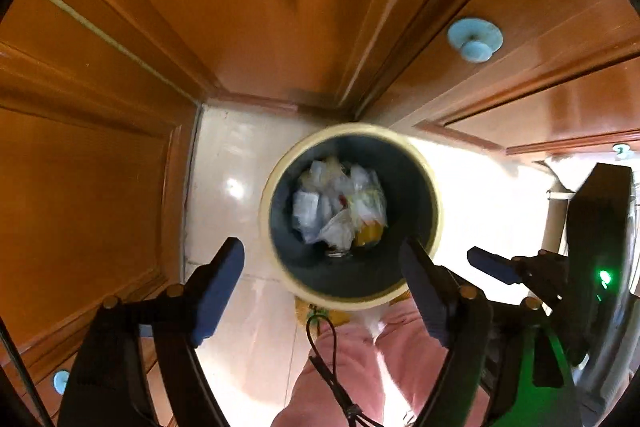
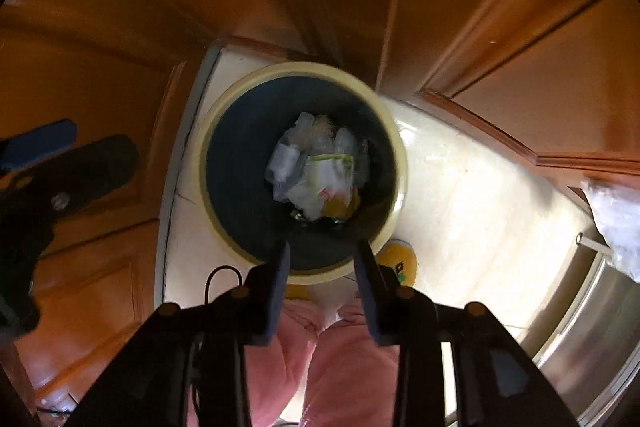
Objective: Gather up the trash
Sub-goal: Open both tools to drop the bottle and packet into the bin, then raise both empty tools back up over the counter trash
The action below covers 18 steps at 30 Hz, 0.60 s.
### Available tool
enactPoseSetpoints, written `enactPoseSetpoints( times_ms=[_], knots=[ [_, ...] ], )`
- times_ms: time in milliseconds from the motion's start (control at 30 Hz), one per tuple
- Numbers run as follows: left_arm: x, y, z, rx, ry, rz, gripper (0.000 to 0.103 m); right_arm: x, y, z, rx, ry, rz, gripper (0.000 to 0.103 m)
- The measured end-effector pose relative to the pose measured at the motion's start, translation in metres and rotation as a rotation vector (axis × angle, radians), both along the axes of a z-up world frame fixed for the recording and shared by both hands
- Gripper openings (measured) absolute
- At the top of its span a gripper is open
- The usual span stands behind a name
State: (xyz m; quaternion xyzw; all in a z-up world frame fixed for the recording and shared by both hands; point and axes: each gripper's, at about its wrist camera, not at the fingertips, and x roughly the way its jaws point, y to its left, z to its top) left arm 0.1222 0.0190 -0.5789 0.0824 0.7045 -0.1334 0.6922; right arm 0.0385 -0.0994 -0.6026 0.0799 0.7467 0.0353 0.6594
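A round bin with a cream rim (image 1: 276, 183) and dark inside stands on the pale tiled floor, seen from above in both views; its rim also shows in the right wrist view (image 2: 208, 163). Crumpled white and clear wrappers with a yellow piece (image 1: 340, 207) lie at its bottom, also in the right wrist view (image 2: 316, 171). My left gripper (image 1: 324, 267) hangs above the bin's near edge, wide open and empty. My right gripper (image 2: 322, 259) is above the near rim, open and empty; it also shows in the left wrist view (image 1: 492, 267).
Orange wooden cabinet doors (image 1: 100, 187) surround the bin on the left, back and right, with pale blue knobs (image 1: 474, 41). The person's pink trousers (image 1: 360, 367) and yellow slippers (image 2: 398, 261) are just below the bin. A metal frame (image 2: 580, 327) and white plastic (image 2: 616, 223) are at right.
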Motion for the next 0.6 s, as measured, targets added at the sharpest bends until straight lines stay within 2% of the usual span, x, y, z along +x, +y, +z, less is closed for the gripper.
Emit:
enactPoseSetpoints(
  times_ms=[167, 300, 433, 600],
  knots=[
    [-0.005, 0.009, 0.014, 0.015, 0.016, 0.029, 0.079, -0.013, 0.003, 0.020, 0.040, 0.010, 0.004, 0.035],
    [-0.010, 0.014, 0.039, 0.017, 0.017, 0.033, 0.079, -0.018, 0.003, 0.053, 0.043, -0.019, -0.008, 0.035],
    [-0.015, 0.014, 0.075, 0.033, 0.005, 0.023, 0.079, -0.019, -0.002, 0.096, 0.037, -0.068, -0.028, 0.035],
    [-0.017, 0.021, 0.134, 0.013, -0.032, 0.031, 0.079, -0.014, -0.008, 0.147, 0.010, -0.117, -0.044, 0.035]
  ],
)
